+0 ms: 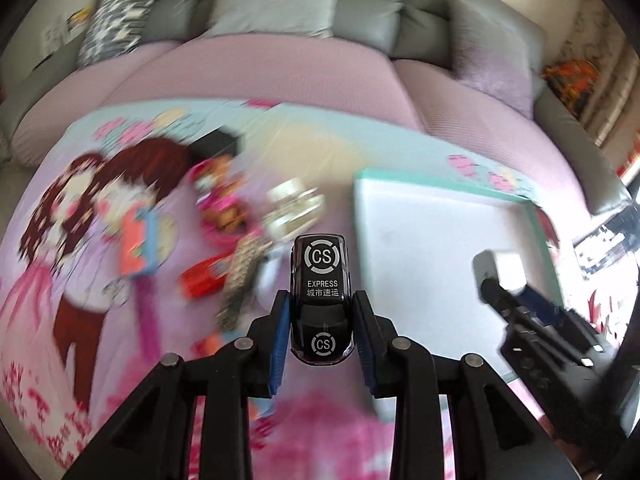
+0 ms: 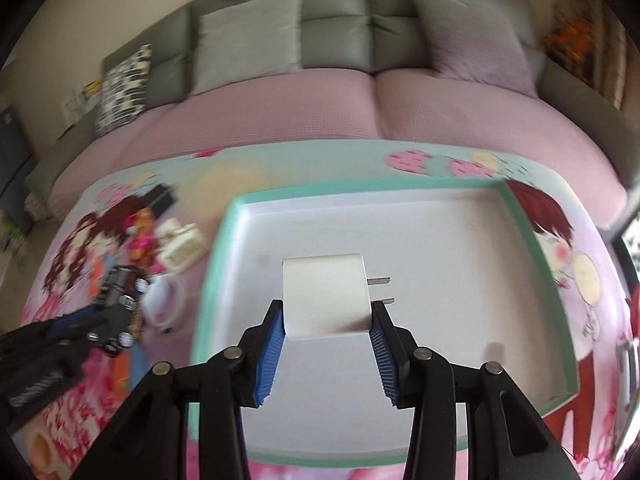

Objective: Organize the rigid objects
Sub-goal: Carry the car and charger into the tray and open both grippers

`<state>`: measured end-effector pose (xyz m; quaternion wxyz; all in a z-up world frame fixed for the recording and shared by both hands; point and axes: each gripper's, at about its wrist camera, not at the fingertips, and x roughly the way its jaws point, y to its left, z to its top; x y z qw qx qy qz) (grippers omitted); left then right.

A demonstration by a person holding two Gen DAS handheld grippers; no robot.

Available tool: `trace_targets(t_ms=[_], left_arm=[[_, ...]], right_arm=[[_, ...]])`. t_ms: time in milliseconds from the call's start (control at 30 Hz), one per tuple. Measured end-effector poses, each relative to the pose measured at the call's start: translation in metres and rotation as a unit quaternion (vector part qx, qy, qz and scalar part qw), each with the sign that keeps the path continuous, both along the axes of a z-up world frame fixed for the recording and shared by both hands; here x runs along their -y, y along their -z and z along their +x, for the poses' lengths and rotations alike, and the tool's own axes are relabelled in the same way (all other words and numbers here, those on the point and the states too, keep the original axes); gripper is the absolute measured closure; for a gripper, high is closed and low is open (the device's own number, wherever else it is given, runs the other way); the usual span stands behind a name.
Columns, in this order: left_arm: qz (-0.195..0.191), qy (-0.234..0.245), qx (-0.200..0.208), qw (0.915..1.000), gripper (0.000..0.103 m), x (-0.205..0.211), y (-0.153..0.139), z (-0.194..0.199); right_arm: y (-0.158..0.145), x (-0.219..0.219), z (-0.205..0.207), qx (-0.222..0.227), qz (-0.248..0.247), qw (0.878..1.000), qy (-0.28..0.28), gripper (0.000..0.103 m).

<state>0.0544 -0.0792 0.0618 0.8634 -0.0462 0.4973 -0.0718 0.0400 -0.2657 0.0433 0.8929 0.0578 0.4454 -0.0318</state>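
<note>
My left gripper [image 1: 322,312] is shut on a black toy car [image 1: 321,292] marked "CS EXPRESS" and holds it above the cartoon-print cloth, just left of the white tray [image 1: 440,216] with a teal rim. My right gripper [image 2: 326,318] is shut on a white plug adapter [image 2: 324,294] with two metal prongs pointing right, held over the tray's floor [image 2: 420,232]. In the right wrist view the left gripper with the car [image 2: 120,292] is at the left. In the left wrist view the right gripper with the adapter [image 1: 500,268] is at the right.
A blurred pile lies on the cloth left of the tray: a cream box-like object [image 1: 296,208], pink toys [image 1: 220,200], a red item [image 1: 200,280], a black box [image 1: 216,142]. A white cable loop [image 2: 164,300] lies nearby. A pink-covered sofa [image 2: 320,104] with cushions stands behind.
</note>
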Motion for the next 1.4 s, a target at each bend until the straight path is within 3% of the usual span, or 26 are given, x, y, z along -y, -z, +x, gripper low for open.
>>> trace_targets(t_ms=[400,633,900,1033,1133,1200,1333,1400], left_arm=[[0.022,0.076,0.004,0.9969,0.071,0.096,0.026,0.054],[0.033,0.085,-0.001,0.9958,0.071,0.114,0.046,0.059],[0.035,0.089,-0.007,0.9954,0.069,0.115,0.049,0.053],[0.024,0.087,-0.004,0.9960,0.037,0.111,0.044,0.050],[0.011,0.087,0.001,0.9962,0.036,0.108,0.038,0.048],[0.009,0.089,0.004,0.9960,0.034,0.108,0.035,0.047],[0.008,0.088,0.015,0.9959,0.019,0.104,0.027,0.043],[0.010,0.086,0.026,0.9959,0.018,0.102,0.023,0.042]], right_arm=[[0.022,0.071,0.003,-0.025,-0.052,0.993,0.101,0.058],[0.027,0.077,0.005,-0.034,-0.040,0.993,0.109,0.058],[0.028,0.075,0.008,-0.039,-0.041,0.992,0.112,0.058],[0.028,0.073,0.008,-0.041,-0.048,0.992,0.111,0.056],[0.021,0.072,0.007,-0.025,-0.048,0.992,0.111,0.042],[0.018,0.071,0.005,-0.020,-0.046,0.993,0.109,0.041],[0.017,0.069,0.005,-0.022,-0.050,0.993,0.108,0.039],[0.017,0.069,0.005,-0.021,-0.050,0.993,0.107,0.033]])
